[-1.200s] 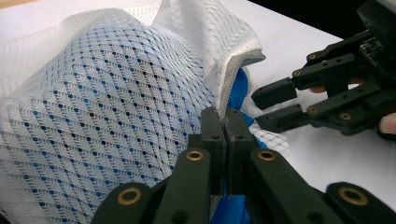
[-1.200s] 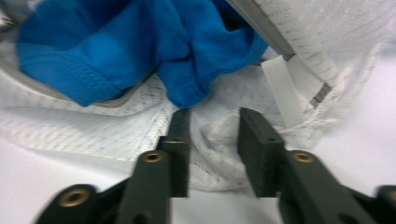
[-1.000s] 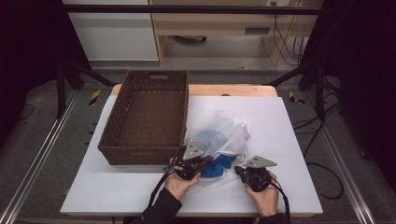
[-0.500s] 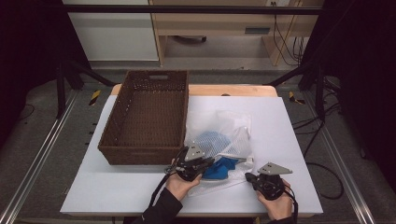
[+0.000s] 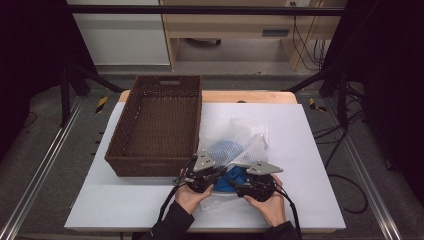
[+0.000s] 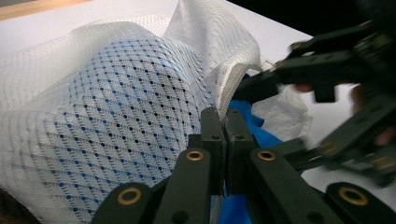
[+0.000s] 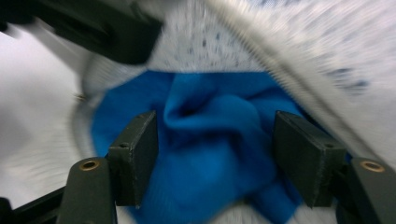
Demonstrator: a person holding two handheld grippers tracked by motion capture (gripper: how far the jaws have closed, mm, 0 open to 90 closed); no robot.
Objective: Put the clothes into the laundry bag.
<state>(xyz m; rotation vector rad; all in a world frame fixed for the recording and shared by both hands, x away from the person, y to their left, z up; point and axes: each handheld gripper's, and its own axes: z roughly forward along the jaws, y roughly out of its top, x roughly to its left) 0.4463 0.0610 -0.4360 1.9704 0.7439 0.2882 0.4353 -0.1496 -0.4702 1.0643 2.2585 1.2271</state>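
Note:
A white mesh bag [image 5: 247, 142] lies on the white table, with a blue cloth [image 5: 226, 182] bunched at its near mouth. My left gripper [image 5: 214, 176] is shut on the bag's mesh edge [image 6: 219, 93], its jaws pressed together [image 6: 225, 119]. My right gripper [image 5: 241, 186] has just been opening. Its pads [image 7: 137, 154] stand wide on either side of a fold of the blue cloth [image 7: 210, 135], which lies between them without being pinched. The mesh bag's hem [image 7: 289, 51] drapes above that cloth.
A dark brown wicker basket [image 5: 150, 167] stands to the left of the bag, close to my left hand. The white table top [image 5: 305, 150] stretches right of the bag. A wooden strip [image 5: 250, 96] runs along the table's far edge.
My right gripper drew away to the right, then came back left to the bag's mouth, and its jaws opened around the blue cloth. The left gripper kept its hold and its place.

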